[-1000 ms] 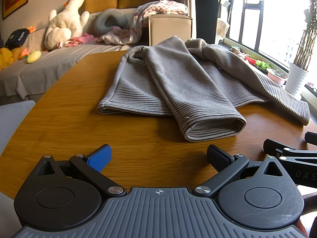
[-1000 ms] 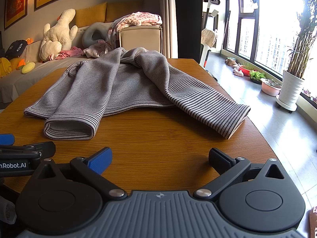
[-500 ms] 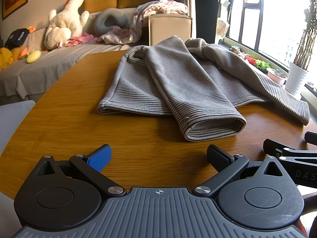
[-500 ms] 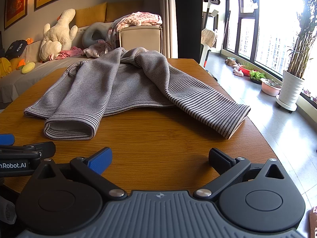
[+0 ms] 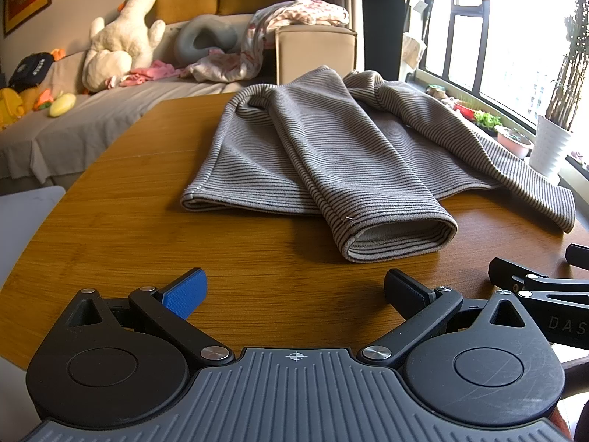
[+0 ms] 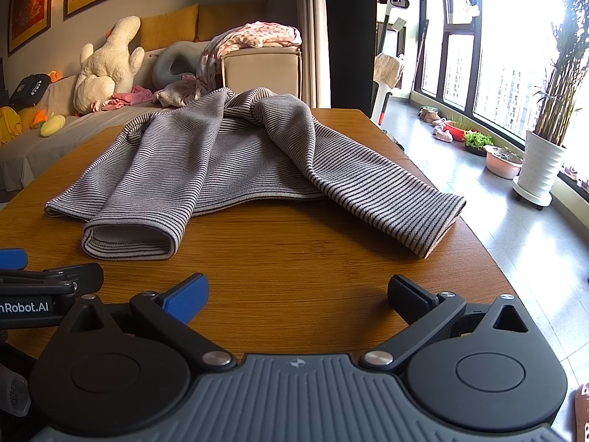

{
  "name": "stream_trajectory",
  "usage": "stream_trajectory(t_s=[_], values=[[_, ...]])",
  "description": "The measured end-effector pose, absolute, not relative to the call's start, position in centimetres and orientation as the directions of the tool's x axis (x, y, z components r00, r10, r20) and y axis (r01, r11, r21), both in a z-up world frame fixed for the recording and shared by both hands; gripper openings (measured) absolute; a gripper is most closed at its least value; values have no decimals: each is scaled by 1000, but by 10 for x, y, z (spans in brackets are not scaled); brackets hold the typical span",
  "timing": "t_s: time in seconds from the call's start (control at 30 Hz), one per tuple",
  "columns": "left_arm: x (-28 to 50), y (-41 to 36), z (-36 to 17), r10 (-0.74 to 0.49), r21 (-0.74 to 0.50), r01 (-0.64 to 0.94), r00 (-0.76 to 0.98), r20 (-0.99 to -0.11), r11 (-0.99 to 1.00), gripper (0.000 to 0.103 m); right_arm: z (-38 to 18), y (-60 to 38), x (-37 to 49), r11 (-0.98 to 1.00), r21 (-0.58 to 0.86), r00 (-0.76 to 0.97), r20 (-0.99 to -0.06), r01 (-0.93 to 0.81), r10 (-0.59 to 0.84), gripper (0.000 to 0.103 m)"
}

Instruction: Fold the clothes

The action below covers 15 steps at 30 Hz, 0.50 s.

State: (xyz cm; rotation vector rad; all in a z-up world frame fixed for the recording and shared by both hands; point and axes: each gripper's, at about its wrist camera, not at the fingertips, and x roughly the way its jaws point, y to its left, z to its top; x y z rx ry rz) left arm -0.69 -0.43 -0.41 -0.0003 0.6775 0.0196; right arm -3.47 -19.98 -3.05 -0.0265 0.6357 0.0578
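A grey striped sweater (image 5: 331, 154) (image 6: 206, 162) lies spread on the wooden table (image 5: 147, 221) (image 6: 294, 250). One sleeve is folded over the body, its cuff (image 5: 397, 235) (image 6: 129, 239) pointing at me. The other sleeve (image 6: 386, 199) (image 5: 515, 180) stretches toward the table's right edge. My left gripper (image 5: 294, 291) stands open above the near table edge, short of the folded cuff, holding nothing. My right gripper (image 6: 298, 294) is open too, beside the left one and a little short of the cloth. Each gripper's fingertips show at the edge of the other's view.
A sofa (image 5: 92, 129) with a plush toy (image 5: 117, 40), a neck pillow and loose clothes stands behind the table. A white chair (image 5: 25, 221) is at the left. To the right are windows, tiled floor (image 6: 515, 239) and a white potted plant (image 6: 541, 162).
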Motion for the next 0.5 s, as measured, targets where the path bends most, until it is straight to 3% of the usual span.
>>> stream_trajectory(t_s=[0.5], values=[[-8,-4,-3,16,6,-16,777,-629,1000,103,-30,-200,-34,998,-15,803,-594,-67,45,103]])
